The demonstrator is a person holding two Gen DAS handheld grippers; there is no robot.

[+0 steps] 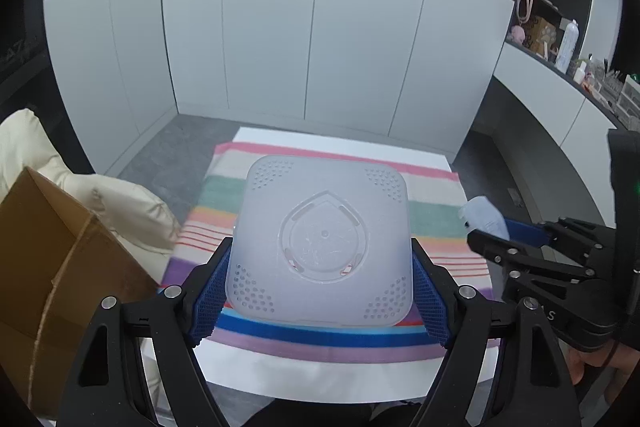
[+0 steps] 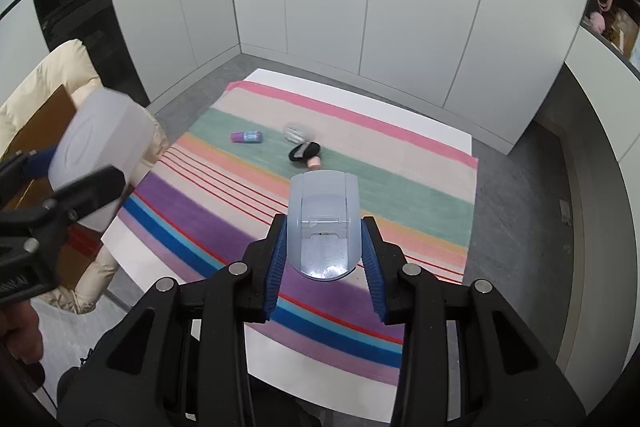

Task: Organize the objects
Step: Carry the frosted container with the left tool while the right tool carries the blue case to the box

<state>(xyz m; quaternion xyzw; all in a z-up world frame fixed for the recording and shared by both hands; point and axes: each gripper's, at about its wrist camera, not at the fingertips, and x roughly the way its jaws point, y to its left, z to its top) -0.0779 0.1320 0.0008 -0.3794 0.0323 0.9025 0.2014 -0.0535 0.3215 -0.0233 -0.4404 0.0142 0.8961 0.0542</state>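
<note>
my left gripper (image 1: 320,267) pinches a frosted square container (image 1: 322,241) by its sides, perforated base facing me, held above the striped cloth (image 2: 360,183). my right gripper (image 2: 326,259) clamps a pale blue flip-lid piece (image 2: 324,223), long axis pointing away, far end tilted down. small items lie far on the cloth, blurred, maybe a purple tube (image 2: 247,136).

You can read little here — a lone "S" on the right gripper (image 1: 486,227) body, and partial letters, too cut off to make out, on the left gripper (image 2: 60,179).
</note>
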